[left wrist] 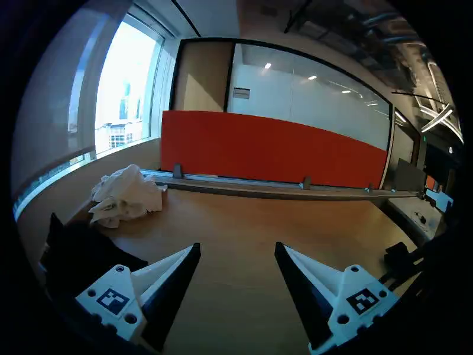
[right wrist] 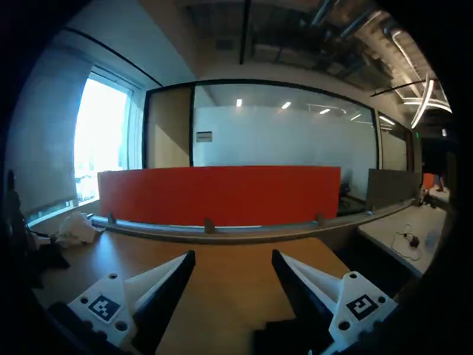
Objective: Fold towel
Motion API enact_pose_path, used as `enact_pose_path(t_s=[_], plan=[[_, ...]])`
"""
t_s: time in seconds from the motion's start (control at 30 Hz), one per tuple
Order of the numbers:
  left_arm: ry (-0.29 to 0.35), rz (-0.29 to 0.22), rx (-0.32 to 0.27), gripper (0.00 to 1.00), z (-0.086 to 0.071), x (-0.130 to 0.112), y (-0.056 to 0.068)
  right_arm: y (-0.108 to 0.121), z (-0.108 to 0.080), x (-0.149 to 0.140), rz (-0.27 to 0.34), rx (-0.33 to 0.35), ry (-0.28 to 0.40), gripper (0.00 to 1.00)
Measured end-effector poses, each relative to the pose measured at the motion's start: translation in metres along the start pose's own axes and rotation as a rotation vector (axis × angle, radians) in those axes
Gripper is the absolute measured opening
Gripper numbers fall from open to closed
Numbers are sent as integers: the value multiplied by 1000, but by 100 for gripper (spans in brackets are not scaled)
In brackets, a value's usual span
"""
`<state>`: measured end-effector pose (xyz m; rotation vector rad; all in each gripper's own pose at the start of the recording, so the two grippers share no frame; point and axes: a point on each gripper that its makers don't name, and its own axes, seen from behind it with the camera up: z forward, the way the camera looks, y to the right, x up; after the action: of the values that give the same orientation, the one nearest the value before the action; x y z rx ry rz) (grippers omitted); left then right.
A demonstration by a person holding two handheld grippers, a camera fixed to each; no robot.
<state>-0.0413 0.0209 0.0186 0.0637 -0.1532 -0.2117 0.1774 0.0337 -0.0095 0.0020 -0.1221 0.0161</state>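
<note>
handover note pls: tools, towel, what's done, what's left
Left tool: open, holding nothing, over the desk.
Right tool: open, holding nothing, over the same desk.
Towel: crumpled in a heap at the desk's far left corner, by the window and the end of the red divider. Neither tool touches it.
Done: nothing, no fold made.
Left: reach the towel, spread it flat, fold it.

A crumpled white cloth towel (left wrist: 127, 198) lies unfolded in a loose, bunched heap (creases jutting every way) at the far left of the wooden tabletop (left wrist: 248, 236), near the window (left wrist: 127, 94). In the right gripper view the towel (right wrist: 77, 229) is a small pale lump, far left.
</note>
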Motion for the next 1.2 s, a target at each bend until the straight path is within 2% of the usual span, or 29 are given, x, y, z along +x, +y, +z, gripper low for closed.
enact_pose_path(t_s=[0.2,0.47,0.67,0.77,0.97,1.2], plan=[[32,4,10,93,1,7,-3,-21,6,-3,-2,13,1,100],[64,7,11,93,2,10,-4,-36,10,-3,7,20,1,100],[92,-16,3,93,3,9,-3,-47,13,-6,-17,33,10,100],[103,-12,-1,93,5,6,-2,-51,13,-6,-28,32,21,100],[139,30,-1,93,9,1,0,-61,12,-10,-35,46,30,100],[178,105,-1,93,13,-9,2,-65,10,-18,-44,59,33,100]])
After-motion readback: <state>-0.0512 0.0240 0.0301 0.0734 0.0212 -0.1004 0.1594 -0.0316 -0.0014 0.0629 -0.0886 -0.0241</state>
